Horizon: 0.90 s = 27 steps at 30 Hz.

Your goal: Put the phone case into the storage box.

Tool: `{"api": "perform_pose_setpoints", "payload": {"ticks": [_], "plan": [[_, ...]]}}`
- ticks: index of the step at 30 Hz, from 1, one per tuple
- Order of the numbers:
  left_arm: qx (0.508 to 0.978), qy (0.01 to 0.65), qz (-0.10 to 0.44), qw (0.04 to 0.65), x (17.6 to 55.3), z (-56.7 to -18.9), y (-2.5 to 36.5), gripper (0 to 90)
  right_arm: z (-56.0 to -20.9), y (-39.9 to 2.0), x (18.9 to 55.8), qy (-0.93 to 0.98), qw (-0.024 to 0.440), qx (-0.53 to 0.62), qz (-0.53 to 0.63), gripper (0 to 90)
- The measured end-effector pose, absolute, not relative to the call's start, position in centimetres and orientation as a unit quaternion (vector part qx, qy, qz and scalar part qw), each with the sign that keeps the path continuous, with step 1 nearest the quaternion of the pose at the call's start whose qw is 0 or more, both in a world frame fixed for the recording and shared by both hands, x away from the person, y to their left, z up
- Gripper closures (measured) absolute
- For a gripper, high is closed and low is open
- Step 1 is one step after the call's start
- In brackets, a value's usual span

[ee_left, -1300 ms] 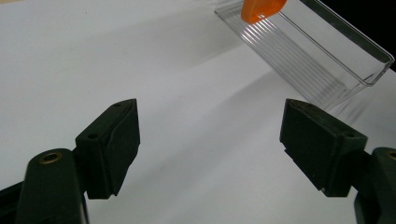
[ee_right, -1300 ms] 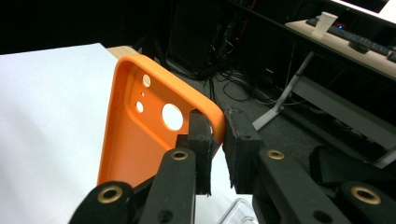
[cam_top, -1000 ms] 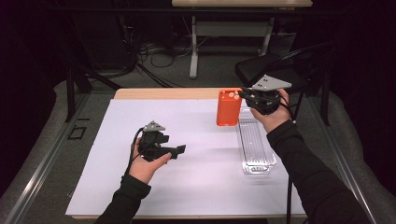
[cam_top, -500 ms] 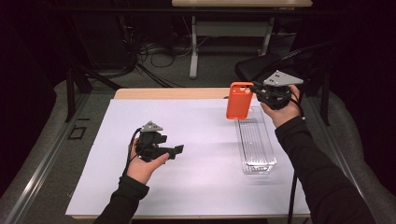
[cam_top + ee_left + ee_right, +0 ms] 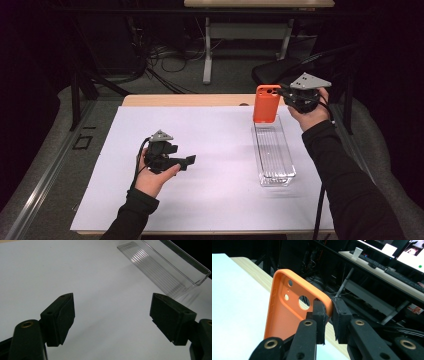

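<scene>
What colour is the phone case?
Orange; the phone case shows best in the right gripper view.

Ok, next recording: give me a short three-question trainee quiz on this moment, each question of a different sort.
1. True or false: the right gripper is shut on the side wall of the orange phone case.
2. Multiple choice: where is the clear plastic tray? A) in the left gripper; B) lying on the white table cover, below the raised case; C) on the floor.
3. Short answer: how does the left gripper stand, and what is between its pads?

Key:
1. True: the pads pinch the case's edge near the camera cut-outs, and the case is held upright above the far end of the tray.
2. B.
3. Open, with nothing between its pads, above the white table cover.
</scene>
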<state>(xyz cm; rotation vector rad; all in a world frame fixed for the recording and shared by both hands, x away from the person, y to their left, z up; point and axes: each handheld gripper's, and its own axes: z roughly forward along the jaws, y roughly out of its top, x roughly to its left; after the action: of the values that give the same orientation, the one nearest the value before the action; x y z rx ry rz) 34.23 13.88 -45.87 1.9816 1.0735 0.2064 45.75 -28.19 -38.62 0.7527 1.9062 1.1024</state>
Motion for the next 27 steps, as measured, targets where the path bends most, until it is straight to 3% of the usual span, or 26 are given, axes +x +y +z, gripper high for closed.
{"api": "perform_pose_setpoints", "payload": {"ticks": [27], "plan": [[0.789,0.432,0.078,0.43,33.9,-46.2,14.5,20.5,-43.4,-28.0,47.3,0.754,0.443,0.303,0.378,81.8]]}}
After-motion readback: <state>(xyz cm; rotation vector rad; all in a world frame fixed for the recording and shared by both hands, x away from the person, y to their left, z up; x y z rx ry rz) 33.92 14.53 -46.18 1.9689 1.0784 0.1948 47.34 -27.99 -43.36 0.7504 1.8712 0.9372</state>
